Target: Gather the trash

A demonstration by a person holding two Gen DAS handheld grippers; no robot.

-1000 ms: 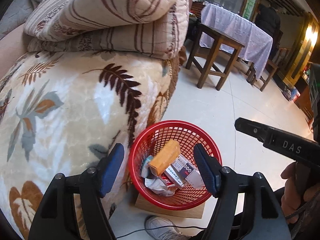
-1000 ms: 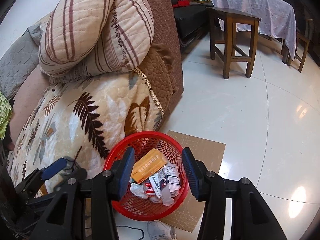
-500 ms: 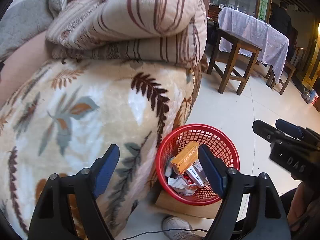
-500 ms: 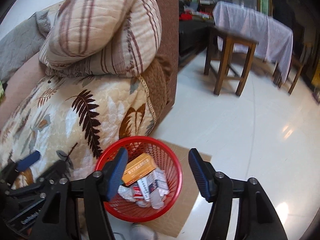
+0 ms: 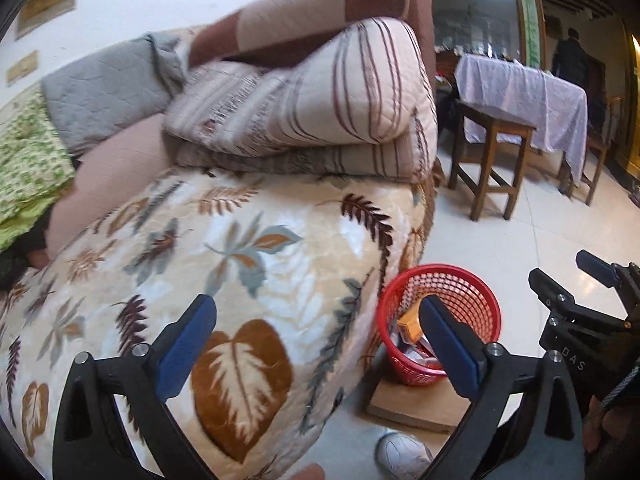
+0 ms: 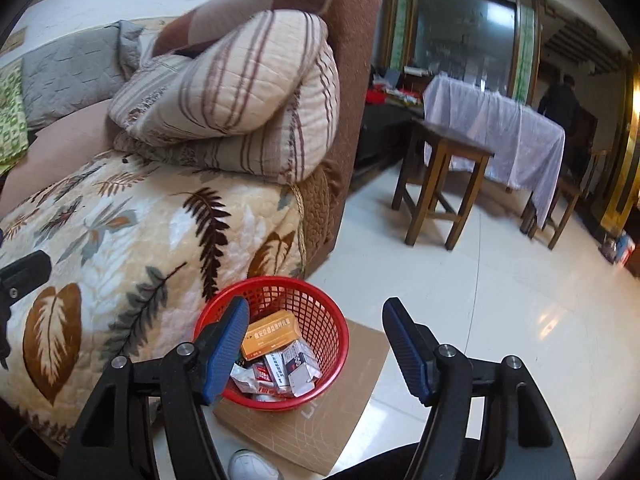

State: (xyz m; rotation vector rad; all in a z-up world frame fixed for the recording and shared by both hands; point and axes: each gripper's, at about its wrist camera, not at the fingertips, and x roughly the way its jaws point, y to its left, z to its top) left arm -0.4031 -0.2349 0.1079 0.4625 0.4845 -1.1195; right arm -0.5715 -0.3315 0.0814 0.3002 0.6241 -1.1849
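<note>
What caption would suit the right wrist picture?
Open right tool empty above a red basket of discarded boxes, standing on cardboard beside the sofa.

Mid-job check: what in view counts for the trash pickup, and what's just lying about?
Job:
red basket
orange box and wrappers inside it
left tongs and right tongs, both open, empty

Lying about:
cardboard under the basket
leaf blanket
striped pillows
wooden stool

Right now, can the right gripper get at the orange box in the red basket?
Probably yes. The right gripper is open and empty above the red basket, and the orange box lies on top of the other trash with nothing covering it.
</note>
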